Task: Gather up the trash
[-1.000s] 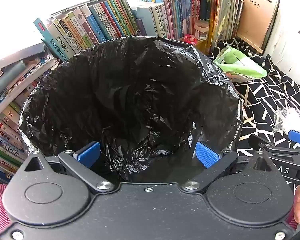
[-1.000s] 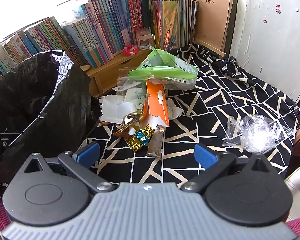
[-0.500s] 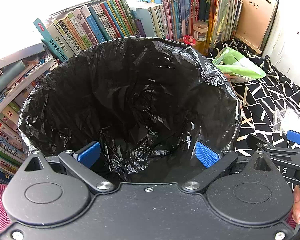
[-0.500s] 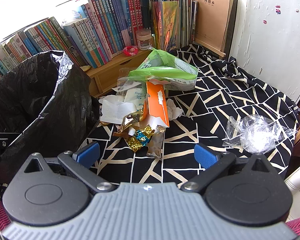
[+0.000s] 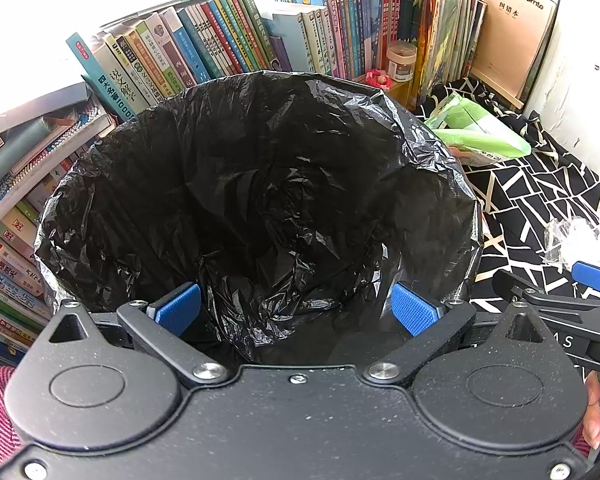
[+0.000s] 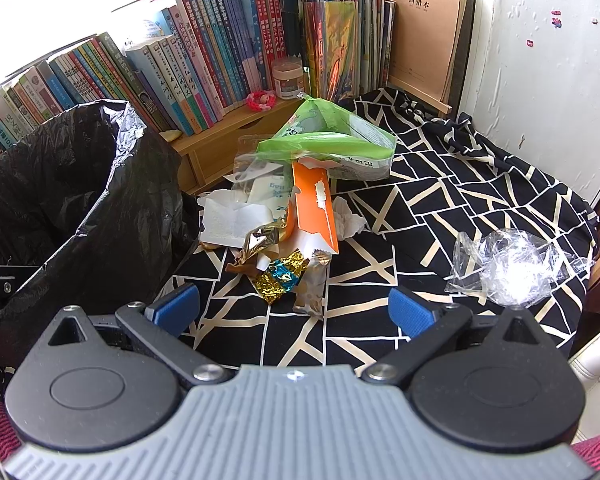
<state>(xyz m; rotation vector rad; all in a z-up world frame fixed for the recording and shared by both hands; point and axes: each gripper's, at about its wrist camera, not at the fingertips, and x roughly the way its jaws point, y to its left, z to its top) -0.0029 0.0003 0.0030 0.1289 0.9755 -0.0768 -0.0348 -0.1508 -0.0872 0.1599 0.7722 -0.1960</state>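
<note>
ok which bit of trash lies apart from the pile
The crumpled clear plastic wrap, lying alone on the black patterned cloth, right of the heap around the orange carton.

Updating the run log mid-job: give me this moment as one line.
left gripper: open, at black trash bag mouth | right gripper: open, empty, facing wrapper pile | clear plastic: apart on cloth

A gaping black trash bag [image 6: 80, 200] stands just left of heaped wrappers [image 6: 284, 236], with crumpled clear plastic [image 6: 512, 268] lying well apart rightward.
</note>
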